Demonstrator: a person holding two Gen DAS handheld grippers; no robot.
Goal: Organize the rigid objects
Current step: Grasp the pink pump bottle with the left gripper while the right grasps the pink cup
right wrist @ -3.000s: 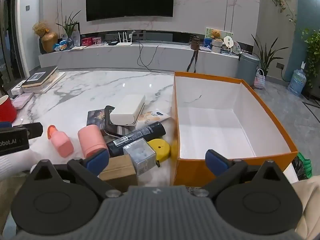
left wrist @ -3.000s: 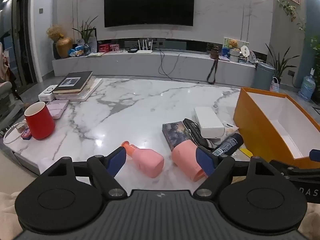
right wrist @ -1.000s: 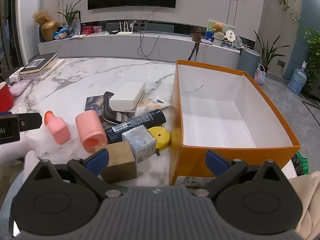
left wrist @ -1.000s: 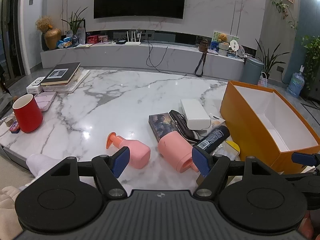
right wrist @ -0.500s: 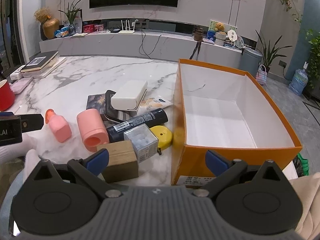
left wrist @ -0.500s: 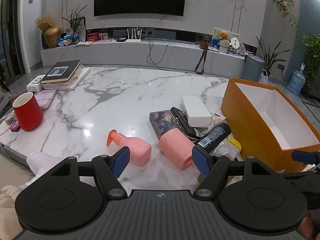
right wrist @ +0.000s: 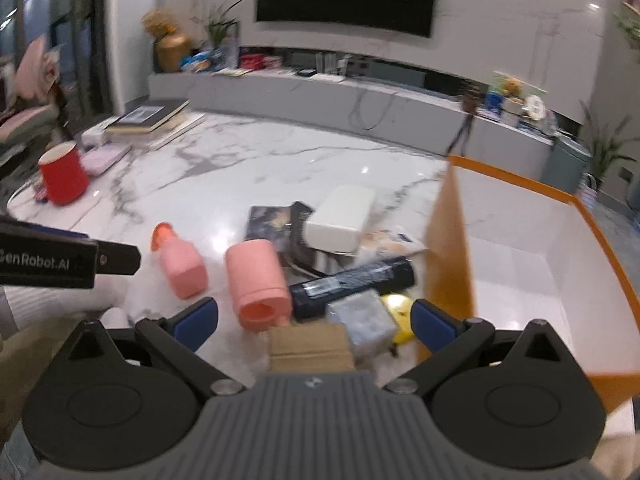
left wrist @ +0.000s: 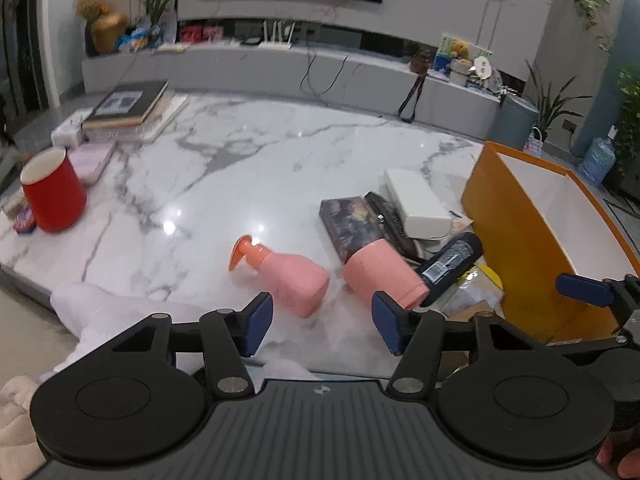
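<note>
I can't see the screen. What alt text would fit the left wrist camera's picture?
The left gripper, its blue-padded jaws closing on nothing, hovers over a white marble table just short of a pink pump bottle lying on its side. To the right lie a pink cup, a black bottle, a white box and an open orange box; a red cup stands far left.

White marble table (left wrist: pixel 248 152), grey veins. Orange box (left wrist: pixel 516 240), white inside. Pink pump bottle (left wrist: pixel 288 276), orange cap. Salmon-pink cylinder (left wrist: pixel 380 276). Black tube (left wrist: pixel 452 260), white label. White rectangular case (left wrist: pixel 416 204). Red cup (left wrist: pixel 54 196), white inside. Yellow disc (right wrist: pixel 398 312). Tan cardboard block (right wrist: pixel 308 344). Black grippers, blue pads (left wrist: pixel 256 320).
</note>
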